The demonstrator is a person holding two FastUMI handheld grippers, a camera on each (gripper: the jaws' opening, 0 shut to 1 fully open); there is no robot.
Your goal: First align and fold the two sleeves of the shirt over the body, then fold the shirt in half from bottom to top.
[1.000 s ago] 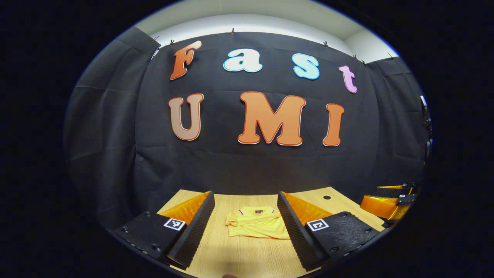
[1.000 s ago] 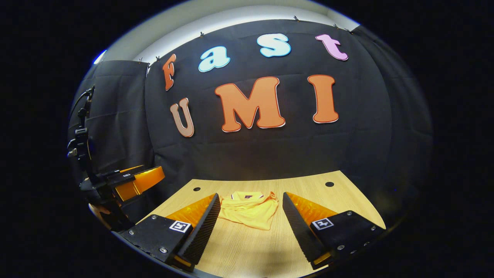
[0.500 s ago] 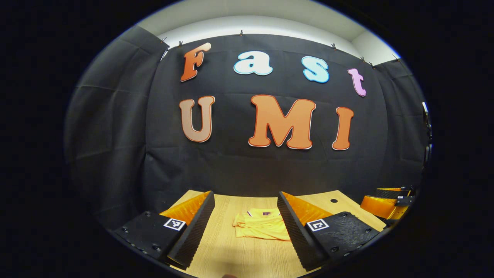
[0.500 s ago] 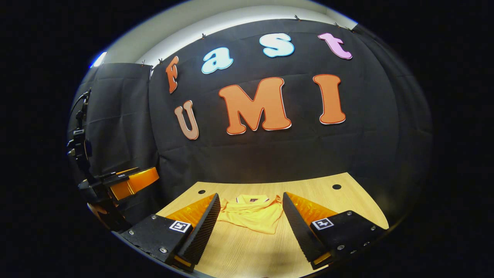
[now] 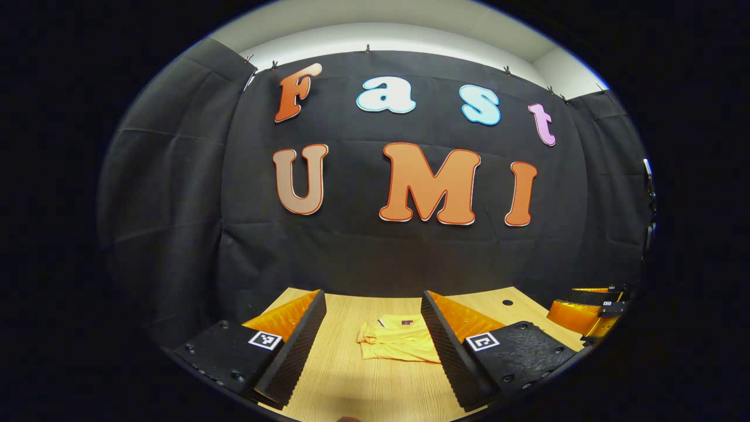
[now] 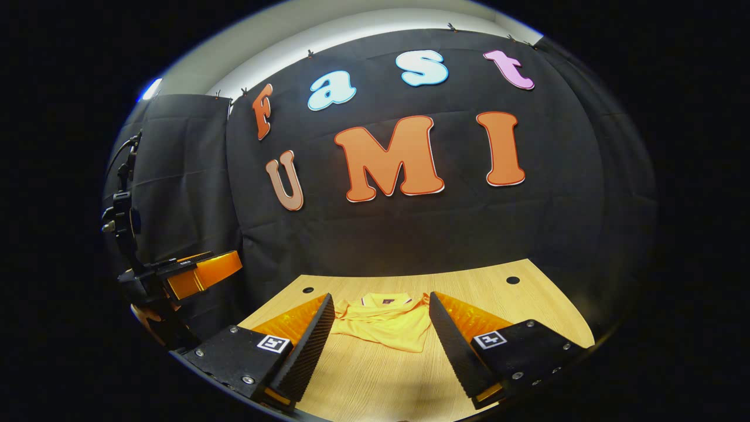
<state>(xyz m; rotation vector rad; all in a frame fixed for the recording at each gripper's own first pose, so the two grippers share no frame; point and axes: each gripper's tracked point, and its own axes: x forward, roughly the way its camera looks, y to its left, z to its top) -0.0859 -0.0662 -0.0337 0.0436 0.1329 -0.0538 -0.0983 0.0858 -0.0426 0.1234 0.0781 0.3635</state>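
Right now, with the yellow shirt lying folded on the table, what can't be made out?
- yellow shirt: right edge behind a finger of the left gripper, left gripper view.
- Shirt's left edge behind a finger of the right gripper, right gripper view.
- Collar label: too small.
- How neatly the sleeves are aligned: folds too small.

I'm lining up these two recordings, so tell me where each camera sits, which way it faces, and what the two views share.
Left gripper view: rides the left gripper, above the table's near edge, facing the booth wall; its own open fingers frame the yellow shirt.
Right gripper view: rides the right gripper, facing the same way; the left gripper appears at its left edge.
Shared: shirt, table, wall.
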